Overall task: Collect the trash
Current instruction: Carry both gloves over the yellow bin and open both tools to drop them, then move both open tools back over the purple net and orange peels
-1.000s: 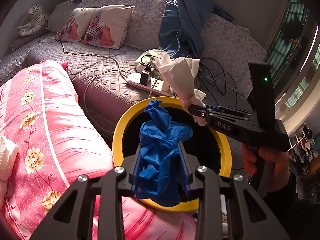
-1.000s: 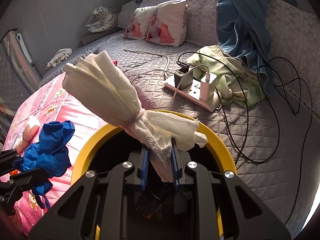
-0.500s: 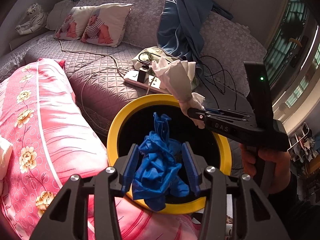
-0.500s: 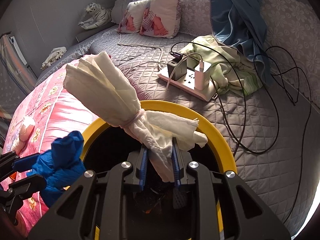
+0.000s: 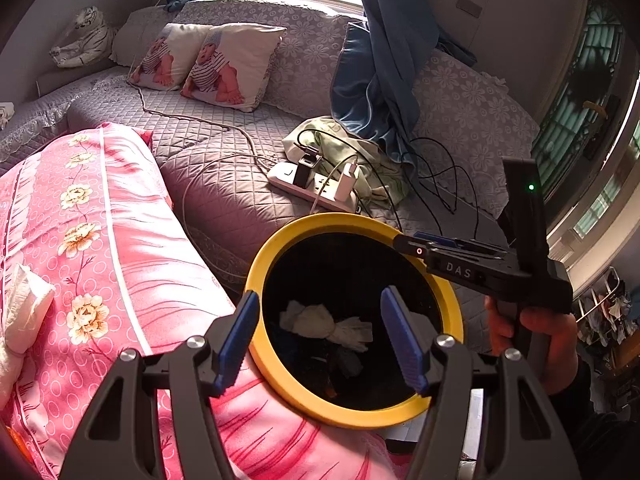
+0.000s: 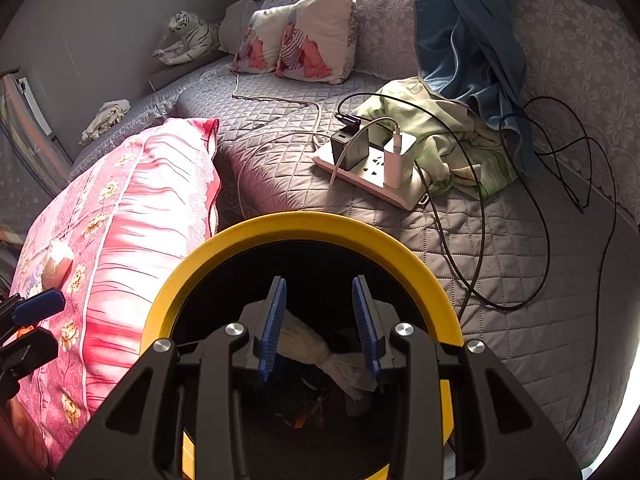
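A black trash bin with a yellow rim (image 5: 276, 248) (image 6: 304, 224) stands between the pink quilt and the grey bed. A white tissue wad (image 5: 324, 322) (image 6: 320, 350) lies inside it on dark trash. The blue glove is not clearly visible. My left gripper (image 5: 324, 336) is open and empty above the bin's near rim. My right gripper (image 6: 320, 320) is open and empty over the bin's mouth; it shows in the left wrist view (image 5: 472, 264) at the bin's right rim. Another white tissue (image 5: 24, 312) (image 6: 58, 260) lies on the pink quilt at left.
A pink floral quilt (image 5: 112, 240) lies left of the bin. A white power strip (image 6: 376, 176) with chargers and black cables sits on the grey bed (image 6: 520, 300) beyond the bin, beside green cloth (image 6: 452, 136). Pillows (image 5: 224, 64) and a blue curtain (image 5: 384, 60) are at the back.
Both grippers have opened. The blue glove has dropped from the left gripper and the white tissue from the right gripper into the bin.
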